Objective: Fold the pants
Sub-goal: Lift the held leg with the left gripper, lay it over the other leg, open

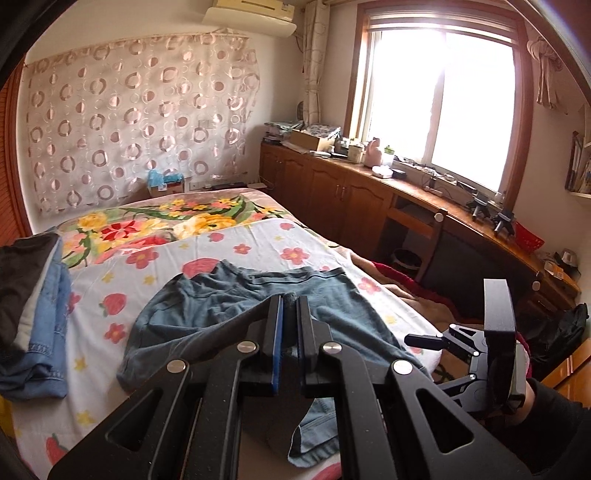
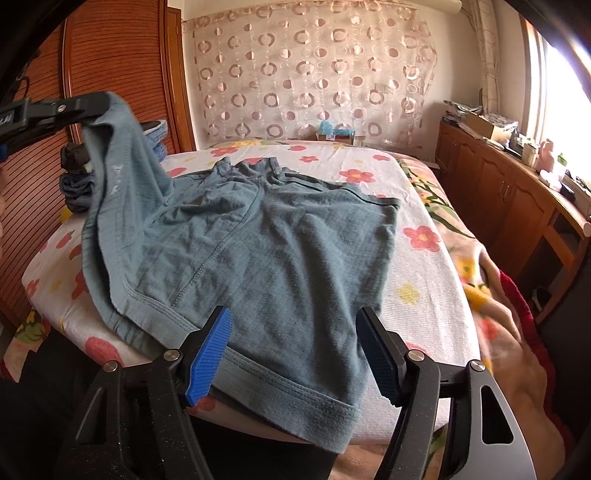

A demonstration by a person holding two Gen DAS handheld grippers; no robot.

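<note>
Location: a bedroom in a home. A bed with a flower-print sheet fills the centre of the left wrist view. An air conditioner is mounted at top centre above a circle-pattern curtain. A window sits at upper right over a row of cluttered wooden cabinets. A slatted wardrobe door fills the right wrist view's upper left.

Left gripper: jaws clamped together on a pinch of cloth, raised and angled downward. Right gripper: jaws apart, blue pads clear, pointed downward; dark sleeve behind.
</note>
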